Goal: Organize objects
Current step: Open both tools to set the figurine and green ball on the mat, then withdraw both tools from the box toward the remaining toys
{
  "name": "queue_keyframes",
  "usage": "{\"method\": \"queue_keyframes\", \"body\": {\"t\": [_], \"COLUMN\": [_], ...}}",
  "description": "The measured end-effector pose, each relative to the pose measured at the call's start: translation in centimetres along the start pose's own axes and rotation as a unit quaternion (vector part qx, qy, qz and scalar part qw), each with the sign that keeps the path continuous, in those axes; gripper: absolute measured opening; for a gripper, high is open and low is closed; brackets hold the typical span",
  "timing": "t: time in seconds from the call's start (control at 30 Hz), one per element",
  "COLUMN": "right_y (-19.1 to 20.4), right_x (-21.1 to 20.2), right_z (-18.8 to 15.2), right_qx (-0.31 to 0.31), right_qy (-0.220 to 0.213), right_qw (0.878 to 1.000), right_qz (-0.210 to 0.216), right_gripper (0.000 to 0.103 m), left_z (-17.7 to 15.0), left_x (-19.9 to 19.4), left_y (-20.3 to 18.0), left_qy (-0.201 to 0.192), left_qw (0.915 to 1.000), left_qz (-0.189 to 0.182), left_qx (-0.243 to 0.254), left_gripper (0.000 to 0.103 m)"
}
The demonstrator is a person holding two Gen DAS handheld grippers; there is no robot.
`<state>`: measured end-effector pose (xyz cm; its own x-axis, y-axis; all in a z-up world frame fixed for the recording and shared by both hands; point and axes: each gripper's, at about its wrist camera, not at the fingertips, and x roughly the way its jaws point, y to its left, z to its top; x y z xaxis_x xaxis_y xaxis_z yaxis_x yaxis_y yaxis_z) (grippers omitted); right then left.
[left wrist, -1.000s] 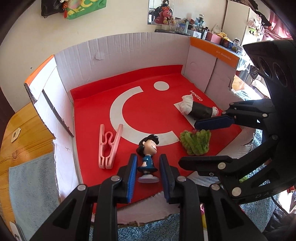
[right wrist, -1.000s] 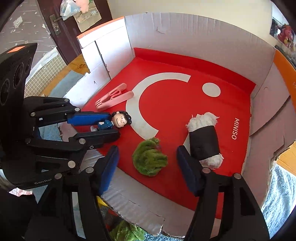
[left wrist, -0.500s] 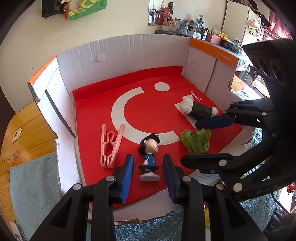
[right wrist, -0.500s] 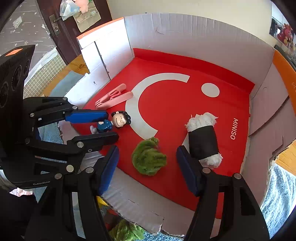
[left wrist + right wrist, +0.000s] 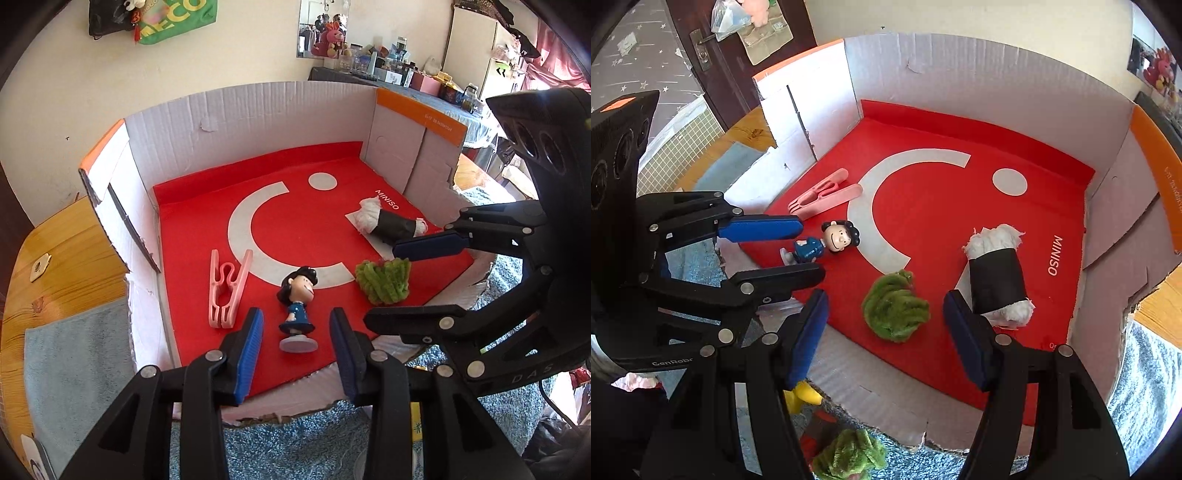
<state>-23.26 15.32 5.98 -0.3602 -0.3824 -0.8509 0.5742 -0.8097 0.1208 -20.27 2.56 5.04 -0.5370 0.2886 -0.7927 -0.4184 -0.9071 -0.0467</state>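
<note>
Risk, left to right across the box. Pink clothes peg (image 5: pixel 226 291) lies flat near the left wall, just beside the left gripper (image 5: pixel 295 334); a sideways drift of that gripper could nudge it. Figurine (image 5: pixel 298 306) stands upright on its round base near the front edge of the red liner, between the left gripper's blue pads, which stand apart and touch nothing. It looks top-heavy: a one-sided brush from a pad would likely tip it.

Green fuzzy clump (image 5: pixel 895 306) sits on the liner just ahead of the right gripper (image 5: pixel 886 325), whose fingers are also spread wide, empty. Soft fibres may snag or squash if gripped off-centre. Black-wrapped white roll (image 5: pixel 997 277) lies just beside the right finger; being round, it may roll if bumped. The two grippers are close together, so they could collide.

Surface: red liner (image 5: pixel 295 206) with white arc, dot and "MINISO" print, inside a cardboard box (image 5: pixel 258 118) with white walls, orange trim and a torn front edge. Box rests on blue carpet (image 5: pixel 295 443); a wooden surface (image 5: pixel 55 258) is at left.

Room: cluttered shelf (image 5: pixel 388 70) behind, dark door (image 5: pixel 713 55), a second green clump (image 5: pixel 849 458) outside the box.
</note>
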Motion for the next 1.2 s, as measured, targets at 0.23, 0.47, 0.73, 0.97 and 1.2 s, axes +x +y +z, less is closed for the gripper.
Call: {"method": "queue_keyframes", "body": {"t": [0.23, 0.47, 0.73, 0.97, 1.2], "right_y": [0.7, 2.4, 4.0, 5.2, 5.6], "right_x": [-2.0, -4.7, -8.2, -10.8, -12.0], "right_z": [0.0, -0.7, -2.2, -4.1, -7.0], "right_qx": [0.000, -0.001, -0.002, 0.003, 0.027], "right_qy": [-0.017, -0.047, -0.083, -0.117, -0.152], "right_qw": [1.000, 0.999, 0.996, 0.992, 0.987], "right_qz": [-0.011, -0.017, -0.027, -0.035, -0.055], "right_gripper": [0.064, 0.070, 0.071, 0.081, 0.086], "left_z": [-0.4, -1.0, -2.0, -3.0, -4.9], "left_x": [-2.5, -5.8, -9.3, -11.7, -12.6], "left_y": [-0.3, -0.8, -1.8, -2.7, -3.9], "left_qy": [-0.024, -0.057, -0.094, -0.127, -0.145], "left_qw": [0.9997, 0.9981, 0.9950, 0.9907, 0.9868], "left_qz": [0.010, 0.022, 0.034, 0.045, 0.060], "left_qx": [0.000, -0.003, -0.006, -0.020, -0.039], "left_gripper": [0.047, 0.050, 0.055, 0.063, 0.077]}}
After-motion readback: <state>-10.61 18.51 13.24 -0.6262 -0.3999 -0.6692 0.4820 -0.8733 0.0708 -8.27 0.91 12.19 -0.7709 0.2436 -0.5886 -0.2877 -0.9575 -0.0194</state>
